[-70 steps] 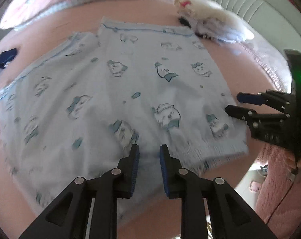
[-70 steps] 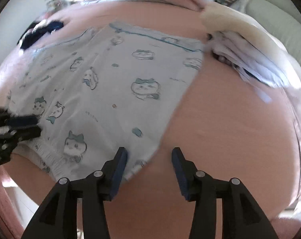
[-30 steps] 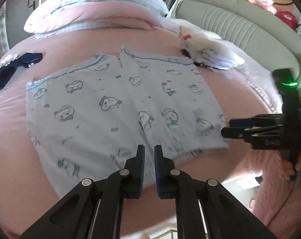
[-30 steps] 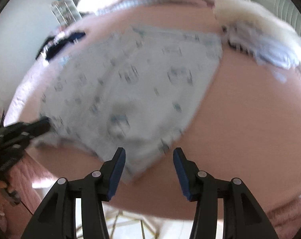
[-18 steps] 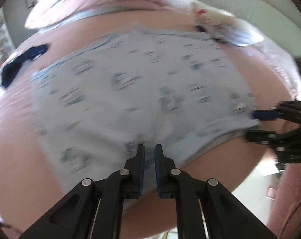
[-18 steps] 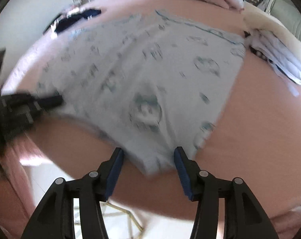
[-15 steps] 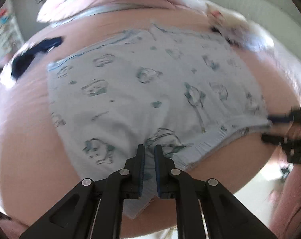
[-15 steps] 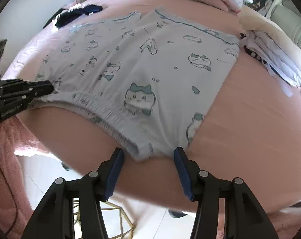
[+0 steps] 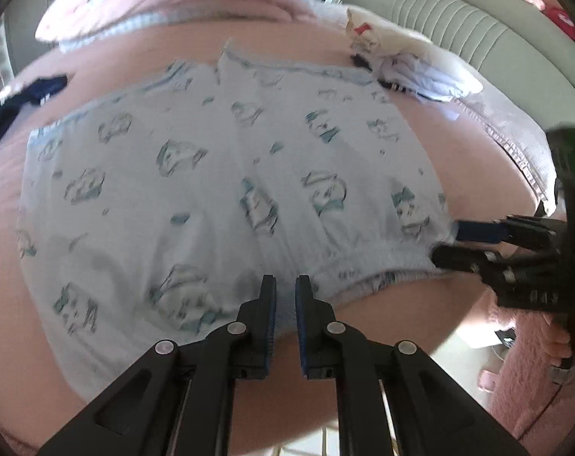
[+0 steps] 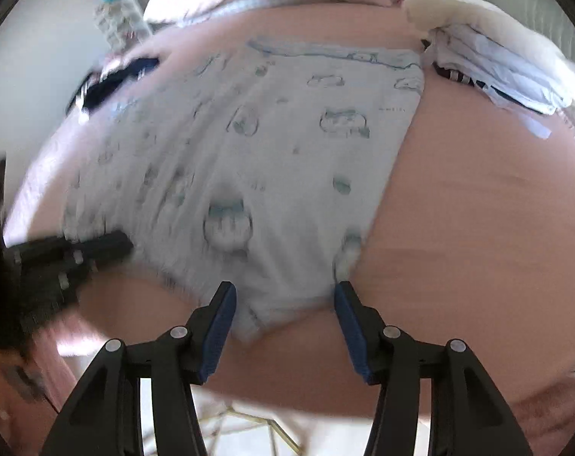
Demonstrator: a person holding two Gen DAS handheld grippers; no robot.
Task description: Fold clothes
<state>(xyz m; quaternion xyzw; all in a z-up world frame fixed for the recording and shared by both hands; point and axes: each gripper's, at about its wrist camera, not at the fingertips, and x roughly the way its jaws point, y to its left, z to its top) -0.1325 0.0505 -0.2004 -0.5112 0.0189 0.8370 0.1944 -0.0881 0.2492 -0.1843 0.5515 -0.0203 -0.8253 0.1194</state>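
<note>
While the pale-blue printed shorts (image 9: 226, 174) are lying spread flat on the pink bed (image 10: 477, 209), I am pinching their waistband in my left gripper (image 9: 285, 296); my right gripper (image 10: 283, 304), jaws parted, is straddling the waistband's corner, probably needing to close before folding

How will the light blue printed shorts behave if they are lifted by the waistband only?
The shorts look thin and lie flat with soft wrinkles, so they will probably hang limp and light. The gathered waistband seems elastic and may stretch or bunch between the left gripper and the open right gripper.
</note>
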